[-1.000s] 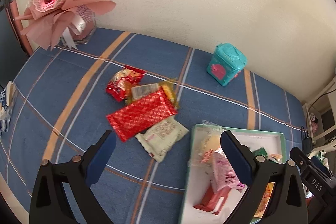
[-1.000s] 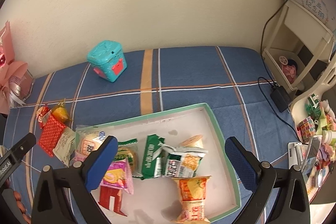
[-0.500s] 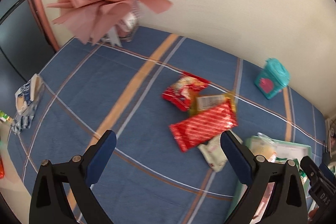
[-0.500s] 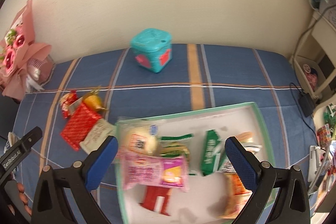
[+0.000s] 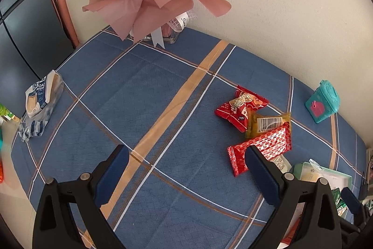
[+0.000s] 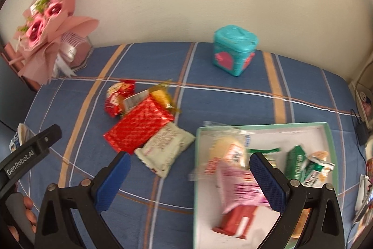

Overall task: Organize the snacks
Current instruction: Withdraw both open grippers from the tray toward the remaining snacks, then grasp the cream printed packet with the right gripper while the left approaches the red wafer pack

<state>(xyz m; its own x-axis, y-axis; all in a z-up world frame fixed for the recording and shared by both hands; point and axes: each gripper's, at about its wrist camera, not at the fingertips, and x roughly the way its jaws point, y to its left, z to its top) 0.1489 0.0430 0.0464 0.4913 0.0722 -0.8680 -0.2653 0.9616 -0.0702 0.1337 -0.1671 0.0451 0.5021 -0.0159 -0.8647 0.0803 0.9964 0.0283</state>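
Both the left gripper (image 5: 184, 163) and right gripper (image 6: 190, 169) are hanging spread and empty; overlapping loose snack packets (image 6: 142, 125) beside the tray (image 6: 332, 144) are risking a double pick.

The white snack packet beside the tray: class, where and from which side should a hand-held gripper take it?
Grip the white snack packet across its near crimped end, coming from above. It lies flat, its far end tucked under the red wafer pack.
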